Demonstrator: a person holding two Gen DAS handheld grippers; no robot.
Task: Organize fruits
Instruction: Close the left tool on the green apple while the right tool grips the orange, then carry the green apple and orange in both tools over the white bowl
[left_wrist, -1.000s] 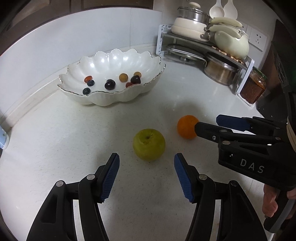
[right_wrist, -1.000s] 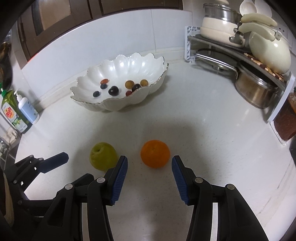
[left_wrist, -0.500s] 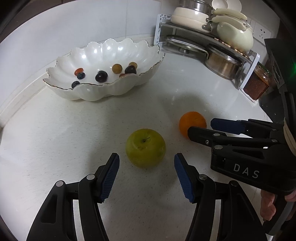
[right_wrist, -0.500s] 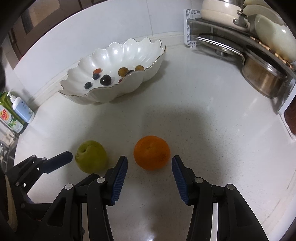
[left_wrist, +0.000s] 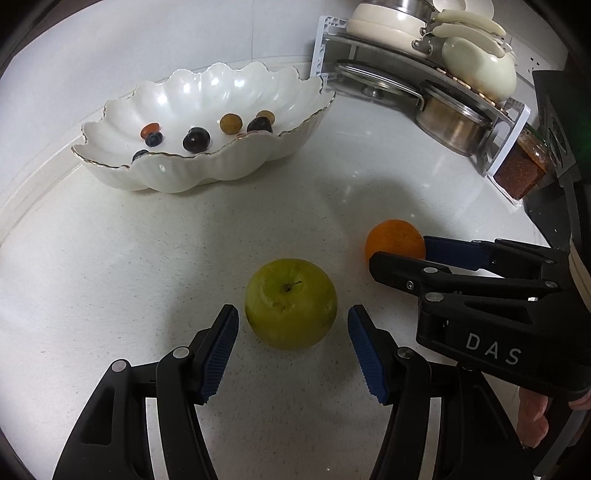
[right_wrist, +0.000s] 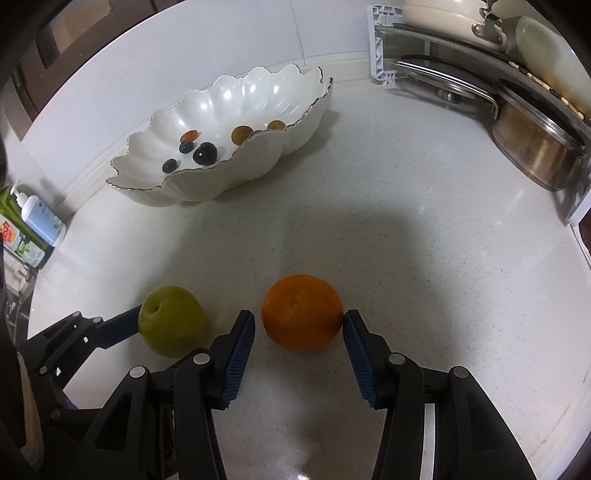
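A green apple (left_wrist: 291, 302) sits on the white counter, framed by the blue pads of my left gripper (left_wrist: 291, 310), which is open with a small gap on each side. To its right lies an orange (right_wrist: 301, 312), level with the tips of my right gripper (right_wrist: 299, 315). That gripper is open too; its right pad is almost at the peel. The right gripper (left_wrist: 400, 251) also shows in the left wrist view, straddling the orange (left_wrist: 393, 236). A white scalloped bowl (left_wrist: 184, 173) with several small fruits stands behind, also seen as the bowl (right_wrist: 221, 177) in the right wrist view.
A metal rack with pots and lids (left_wrist: 424, 92) fills the back right corner, with a jar (left_wrist: 521, 173) at its end. Soap bottles (right_wrist: 37, 218) stand at the far left wall. A person's hand (left_wrist: 532, 417) holds the right gripper.
Both grippers have come down and forward. The apple and the orange, which lay ahead of the fingertips, now sit level with them. Neither jaw gap has changed.
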